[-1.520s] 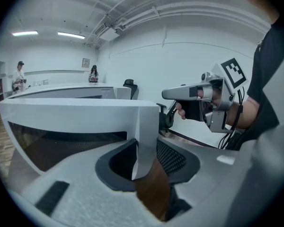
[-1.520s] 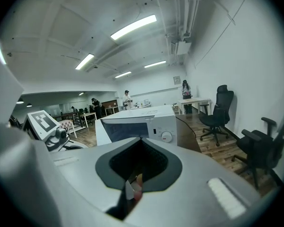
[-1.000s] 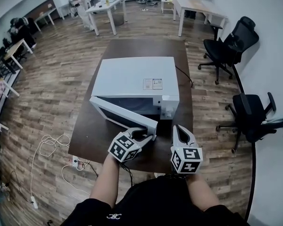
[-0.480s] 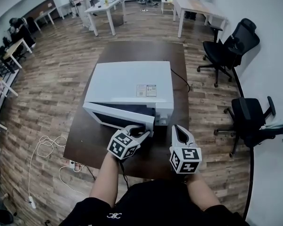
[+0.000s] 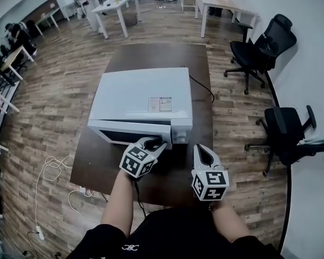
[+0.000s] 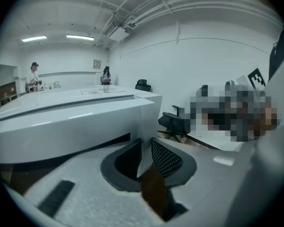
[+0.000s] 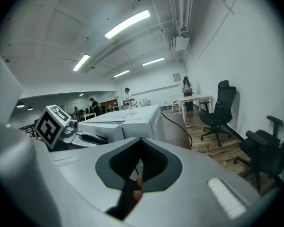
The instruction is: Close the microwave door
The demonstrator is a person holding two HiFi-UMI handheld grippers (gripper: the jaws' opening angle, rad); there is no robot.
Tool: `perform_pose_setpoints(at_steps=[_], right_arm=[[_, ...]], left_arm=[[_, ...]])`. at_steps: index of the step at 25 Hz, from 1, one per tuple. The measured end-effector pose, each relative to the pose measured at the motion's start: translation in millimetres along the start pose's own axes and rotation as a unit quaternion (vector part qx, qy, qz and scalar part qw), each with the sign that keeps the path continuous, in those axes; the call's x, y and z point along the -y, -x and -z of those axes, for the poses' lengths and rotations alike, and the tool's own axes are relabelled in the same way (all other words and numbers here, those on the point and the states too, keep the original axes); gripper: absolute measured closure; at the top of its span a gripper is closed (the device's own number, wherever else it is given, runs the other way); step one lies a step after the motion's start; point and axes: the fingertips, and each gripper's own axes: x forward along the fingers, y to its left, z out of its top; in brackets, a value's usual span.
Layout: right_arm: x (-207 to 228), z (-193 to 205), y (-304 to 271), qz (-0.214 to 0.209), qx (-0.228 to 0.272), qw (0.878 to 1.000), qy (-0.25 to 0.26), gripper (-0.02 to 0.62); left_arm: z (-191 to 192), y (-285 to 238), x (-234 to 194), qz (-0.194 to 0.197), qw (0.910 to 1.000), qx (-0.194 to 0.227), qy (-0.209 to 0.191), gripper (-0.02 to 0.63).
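Observation:
The white microwave (image 5: 143, 93) stands on a dark brown table (image 5: 151, 53). Its door (image 5: 127, 132) is nearly against the front, only a narrow gap still showing at its free right end. My left gripper (image 5: 153, 143) is at that free end. In the left gripper view the door's edge (image 6: 144, 143) stands between the jaws, which are closing, with a dark gap left of the edge. My right gripper (image 5: 201, 149) hovers over the table's front right, just right of the microwave, shut and holding nothing. In the right gripper view the microwave (image 7: 132, 122) lies ahead, to the left.
A black power cord (image 5: 202, 88) runs off the microwave's back right across the table. Two black office chairs (image 5: 259, 47) (image 5: 286, 131) stand to the right. White cables (image 5: 54, 166) lie on the wooden floor at the left. White tables (image 5: 227, 4) stand far behind.
The door has swung from well ajar to almost against the microwave's front. My left gripper went forward with the door's free edge. The right gripper barely shifted.

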Motion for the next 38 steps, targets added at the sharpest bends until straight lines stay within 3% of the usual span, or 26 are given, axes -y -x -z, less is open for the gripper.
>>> perform_pose_setpoints(at_steps=[13, 24, 31, 35, 38], right_arm=[[9.5, 4.8, -8.3, -0.006, -0.009, 1.000, -0.015, 0.588], [10.1, 4.7, -7.3, -0.005, -0.010, 1.000, -0.010, 0.588], [4.2, 0.2, -1.4, -0.005, -0.002, 1.000, -0.003, 0.588], [-2.9, -1.5, 2.8, -0.007, 0.003, 1.000, 0.004, 0.588], [-11.4, -4.6, 5.8, -0.009, 0.008, 1.000, 0.009, 0.588]], left_arm=[[-9.5, -11.2, -12.0, -0.016, 0.9998, 0.001, 0.006, 0.528], [-12.0, -17.5, -20.1, -0.025, 0.9983, 0.017, 0.049, 0.551], [-11.9, -17.0, -19.3, -0.035, 0.9977, 0.021, 0.054, 0.551], [-10.6, -16.7, -18.4, -0.052, 0.9966, 0.026, 0.059, 0.552], [-9.7, -14.2, -19.3, -0.079, 0.9958, 0.022, 0.040, 0.557]])
